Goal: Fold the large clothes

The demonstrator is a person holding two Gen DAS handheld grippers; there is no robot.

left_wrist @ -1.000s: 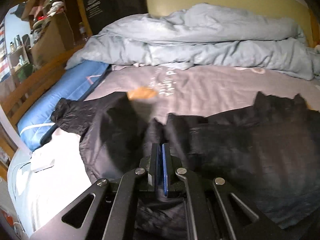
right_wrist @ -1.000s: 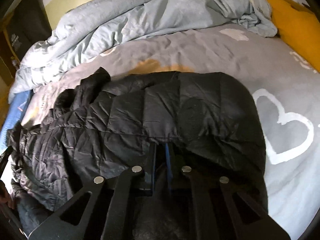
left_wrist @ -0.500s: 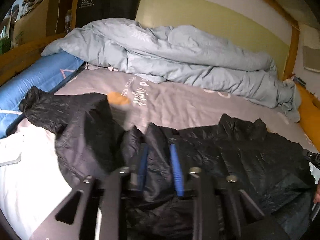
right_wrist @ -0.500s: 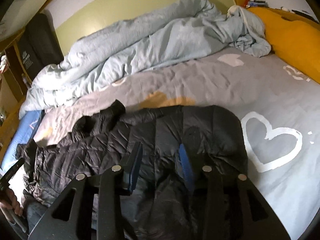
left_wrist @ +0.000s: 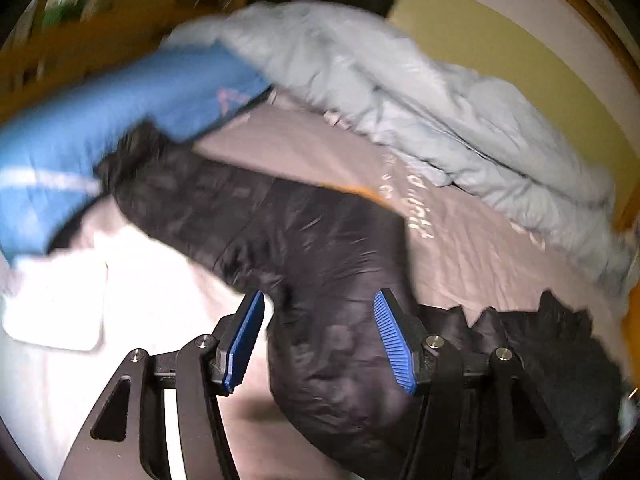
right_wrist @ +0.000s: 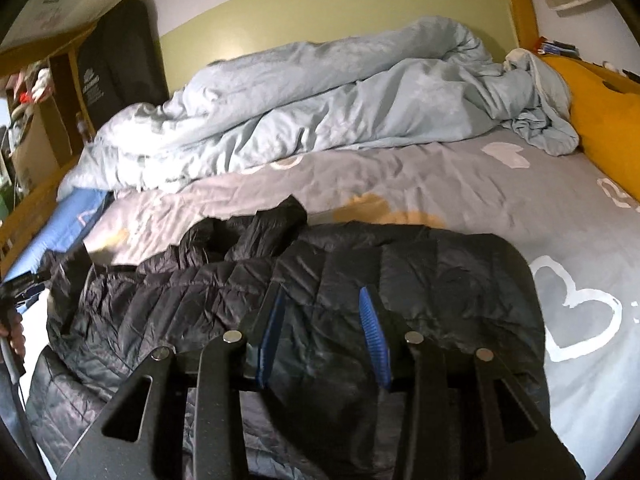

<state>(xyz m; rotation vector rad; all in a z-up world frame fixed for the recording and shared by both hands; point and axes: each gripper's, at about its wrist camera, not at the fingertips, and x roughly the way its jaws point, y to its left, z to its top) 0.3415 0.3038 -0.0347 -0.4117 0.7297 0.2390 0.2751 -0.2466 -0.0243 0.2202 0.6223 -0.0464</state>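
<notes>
Right wrist view: jacket [right_wrist: 360,280] seen folded over once on bed [right_wrist: 520,208], sleeve [left_wrist: 224,208] left out; both grippers [right_wrist: 322,332] [left_wrist: 318,344] just opened, released, nothing clamped, more folds left.

A black quilted puffer jacket [right_wrist: 360,280] lies spread flat on the grey bed sheet [right_wrist: 460,184], its body folded over, collar bunched toward the crumpled light-blue duvet [right_wrist: 320,100], one sleeve [left_wrist: 224,204] stretched toward the sheet's blue-pillow edge
</notes>
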